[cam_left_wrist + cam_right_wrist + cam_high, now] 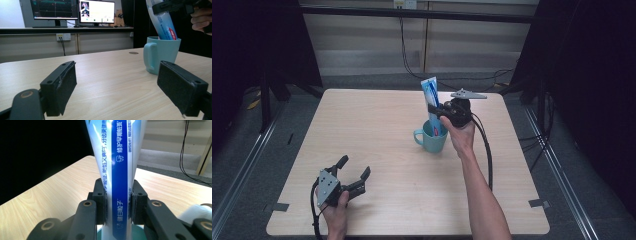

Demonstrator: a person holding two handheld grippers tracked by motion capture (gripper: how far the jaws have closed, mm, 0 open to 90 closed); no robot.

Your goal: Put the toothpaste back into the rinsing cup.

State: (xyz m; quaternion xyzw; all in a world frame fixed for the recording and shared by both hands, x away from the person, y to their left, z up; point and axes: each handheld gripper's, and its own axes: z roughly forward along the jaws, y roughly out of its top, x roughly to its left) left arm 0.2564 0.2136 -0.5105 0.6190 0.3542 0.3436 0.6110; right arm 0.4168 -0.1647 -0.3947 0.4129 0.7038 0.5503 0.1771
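Two grippers: right gripper (435, 111) clamps glossy flattened toothpaste tube (430, 97) in teal mug (430, 138); left gripper (354, 170) wide open, empty.

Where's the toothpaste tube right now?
In the high view the toothpaste tube stands nearly upright with its lower end in the teal mug, right of the table's centre, clamped by the right gripper.

Mug (432, 137) with upright toothpaste tube (431, 95) blocks table (377, 125) centre-right; remaining tabletop open

Toothpaste tube (119, 170) carries Chinese print (blue stripe: 修护早期蛀斑, 健白微子)
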